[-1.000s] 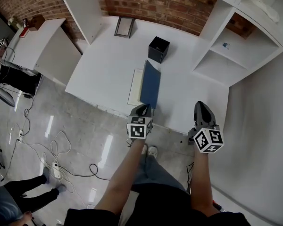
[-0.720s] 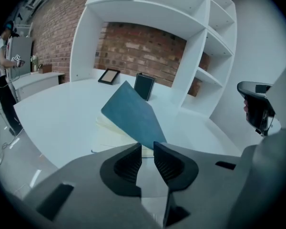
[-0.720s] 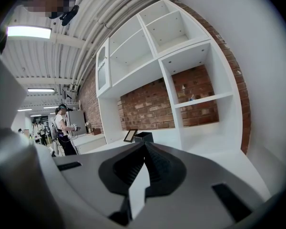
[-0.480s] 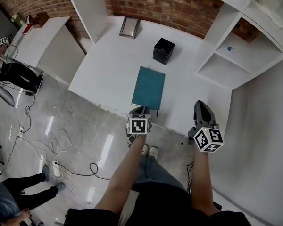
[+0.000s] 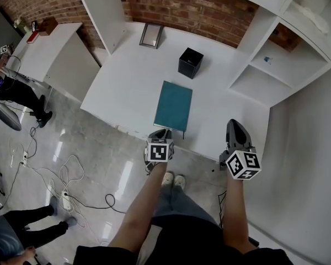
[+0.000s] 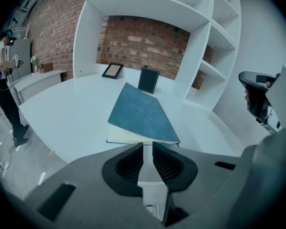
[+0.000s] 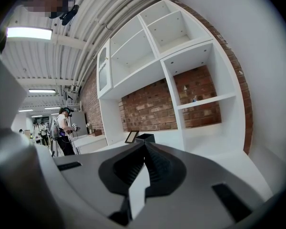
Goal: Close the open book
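The book (image 5: 174, 105) lies flat and closed on the white table (image 5: 127, 81), teal cover up; in the left gripper view the book (image 6: 140, 113) shows its pale page edge toward me. My left gripper (image 5: 164, 132) hovers just in front of the book's near edge, apart from it. Its jaws (image 6: 148, 146) stand a narrow gap apart and are closing, with nothing between them. My right gripper (image 5: 235, 125) hangs over the table's front right part, away from the book. In the right gripper view its jaws (image 7: 145, 143) meet, shut and empty.
A black box (image 5: 190, 62) stands behind the book, with a picture frame (image 5: 150, 35) further back by the brick wall. White shelving (image 5: 265, 65) rises at the table's right. A person (image 5: 16, 93) stands at the left; cables (image 5: 60, 186) lie on the floor.
The book's cover, upright a second ago, has dropped flat so the book is closed. My left gripper let go of it, drew back toward the table's front edge and parted its jaws.
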Demonstrator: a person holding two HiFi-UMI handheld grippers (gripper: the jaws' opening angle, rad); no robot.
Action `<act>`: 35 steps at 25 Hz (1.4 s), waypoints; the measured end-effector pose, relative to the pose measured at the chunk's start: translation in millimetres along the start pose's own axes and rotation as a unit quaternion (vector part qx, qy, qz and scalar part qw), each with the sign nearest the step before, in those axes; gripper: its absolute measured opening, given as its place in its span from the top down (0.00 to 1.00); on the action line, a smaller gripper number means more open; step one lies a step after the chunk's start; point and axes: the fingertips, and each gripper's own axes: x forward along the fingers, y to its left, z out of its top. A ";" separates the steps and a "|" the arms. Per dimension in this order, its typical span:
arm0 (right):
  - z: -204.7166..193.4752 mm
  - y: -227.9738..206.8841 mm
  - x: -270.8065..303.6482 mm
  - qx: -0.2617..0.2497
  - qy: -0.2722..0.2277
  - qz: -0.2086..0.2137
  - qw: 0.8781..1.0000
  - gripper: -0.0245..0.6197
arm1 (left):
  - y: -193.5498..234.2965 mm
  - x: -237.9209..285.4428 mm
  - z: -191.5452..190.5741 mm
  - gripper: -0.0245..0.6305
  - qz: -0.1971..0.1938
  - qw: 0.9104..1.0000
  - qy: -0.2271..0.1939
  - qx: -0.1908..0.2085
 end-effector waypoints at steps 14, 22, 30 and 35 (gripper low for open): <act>45.2 4.5 -8.5 -0.014 -0.063 -0.014 0.998 0.96 | -37.0 -107.5 148.4 0.88 -0.014 0.953 -0.248 0.172; 92.7 4.7 -26.8 -0.043 -0.114 -0.029 0.992 0.96 | -61.9 -154.7 223.2 0.92 -0.022 0.921 -0.337 0.194; 128.9 3.2 -43.7 -0.072 -0.144 -0.045 0.986 0.96 | -78.5 -176.5 259.4 0.94 -0.029 0.904 -0.373 0.205; 135.4 -1.8 -52.6 -0.076 -0.153 -0.054 0.984 0.96 | -89.0 -179.0 260.0 0.94 -0.042 0.900 -0.377 0.215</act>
